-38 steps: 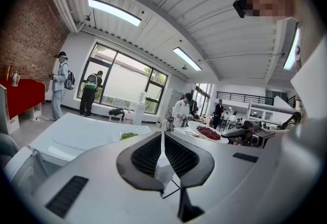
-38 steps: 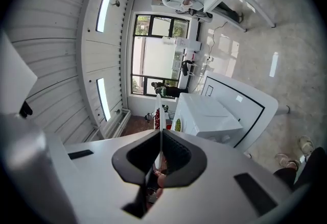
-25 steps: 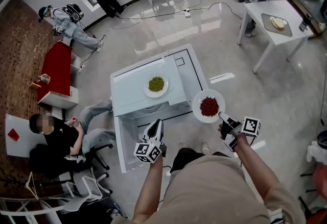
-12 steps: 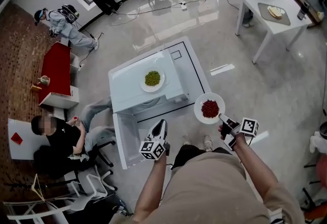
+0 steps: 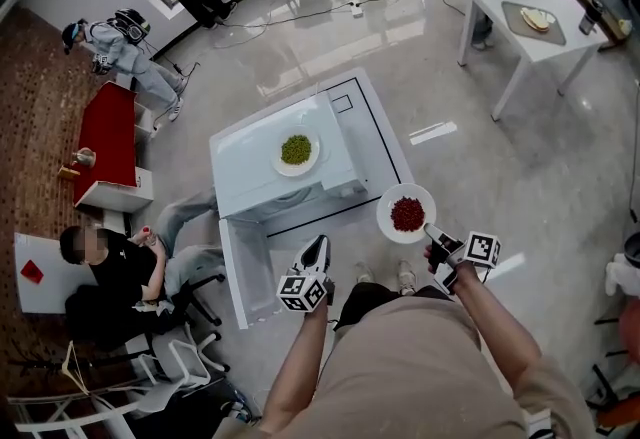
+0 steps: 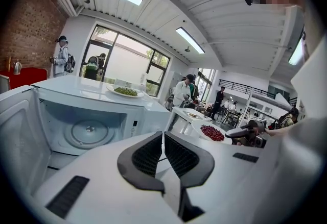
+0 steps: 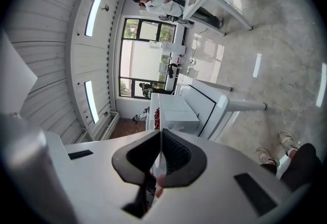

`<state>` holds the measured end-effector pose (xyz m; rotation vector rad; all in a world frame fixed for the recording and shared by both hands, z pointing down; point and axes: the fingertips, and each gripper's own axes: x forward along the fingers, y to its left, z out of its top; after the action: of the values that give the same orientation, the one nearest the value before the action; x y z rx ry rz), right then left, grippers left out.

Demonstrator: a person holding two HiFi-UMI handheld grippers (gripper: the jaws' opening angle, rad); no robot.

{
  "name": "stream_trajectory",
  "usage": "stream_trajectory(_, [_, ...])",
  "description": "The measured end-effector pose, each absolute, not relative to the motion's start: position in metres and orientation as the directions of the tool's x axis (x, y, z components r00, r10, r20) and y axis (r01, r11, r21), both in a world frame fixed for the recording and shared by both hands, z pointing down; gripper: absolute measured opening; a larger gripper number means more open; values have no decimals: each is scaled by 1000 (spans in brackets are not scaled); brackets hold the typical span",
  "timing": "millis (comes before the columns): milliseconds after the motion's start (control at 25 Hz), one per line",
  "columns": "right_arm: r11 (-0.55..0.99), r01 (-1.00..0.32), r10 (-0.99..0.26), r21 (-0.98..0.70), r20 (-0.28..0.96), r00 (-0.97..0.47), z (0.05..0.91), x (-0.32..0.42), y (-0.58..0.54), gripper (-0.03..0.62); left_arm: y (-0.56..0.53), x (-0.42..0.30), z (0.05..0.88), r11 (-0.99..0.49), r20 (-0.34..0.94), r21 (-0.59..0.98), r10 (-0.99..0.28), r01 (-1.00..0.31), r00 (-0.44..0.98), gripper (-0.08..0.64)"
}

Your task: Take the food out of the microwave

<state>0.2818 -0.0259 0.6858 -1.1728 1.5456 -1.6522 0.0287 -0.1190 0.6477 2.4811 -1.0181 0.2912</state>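
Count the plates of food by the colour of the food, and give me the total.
Plate of green food, on top of the microwave: 1
Plate of red food, held at its rim by the right gripper: 1
Total: 2

- The plate of red food (image 5: 407, 214) is white and round, with a heap of small red pieces. It is level in the air, just right of the microwave, its rim pinched by the right tool (image 5: 431, 229).
- The microwave (image 5: 250, 167) is white, with its door (image 5: 241, 272) swung open.
- The plate of green food (image 5: 296, 151) lies on top of the microwave.
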Motion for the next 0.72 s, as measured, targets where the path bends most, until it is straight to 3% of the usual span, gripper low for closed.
stream_trajectory(720, [-89,-142,-863,-986,148,-484,669,273,-24,17,-109,38,645,-624,350,326,-618,-710,704,8])
